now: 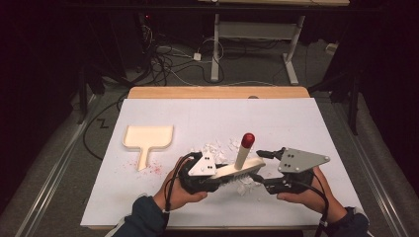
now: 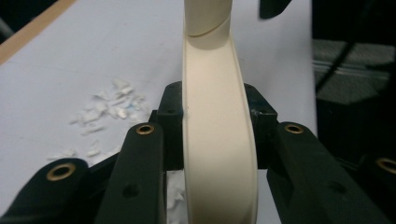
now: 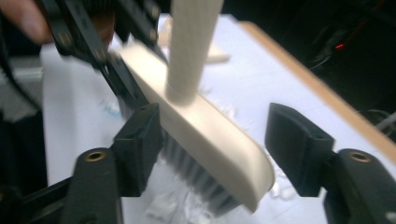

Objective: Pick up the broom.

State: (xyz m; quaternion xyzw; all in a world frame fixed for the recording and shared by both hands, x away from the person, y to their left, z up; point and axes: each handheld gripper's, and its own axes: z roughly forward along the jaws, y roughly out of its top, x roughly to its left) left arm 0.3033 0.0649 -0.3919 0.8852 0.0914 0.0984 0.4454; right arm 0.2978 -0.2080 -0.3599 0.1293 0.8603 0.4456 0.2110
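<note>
A cream hand brush (image 1: 242, 169) with grey bristles and an upright handle tipped in red (image 1: 248, 139) hangs low over the white sheet. My left gripper (image 1: 225, 175) is shut on the left end of the brush head (image 2: 217, 140), its pads pressing both long sides. My right gripper (image 1: 264, 168) stands open around the other end of the head (image 3: 210, 135). Its left pad (image 3: 140, 135) is near the bristle side and its right pad (image 3: 294, 140) is well apart from the brush. A cream dustpan (image 1: 147, 138) lies flat at the left.
White paper scraps (image 1: 217, 148) are scattered under and behind the brush, and red crumbs (image 1: 155, 169) lie by the dustpan's handle. The white sheet (image 1: 296, 123) covers a wooden table (image 1: 217, 92). Cables and desk legs stand on the floor beyond.
</note>
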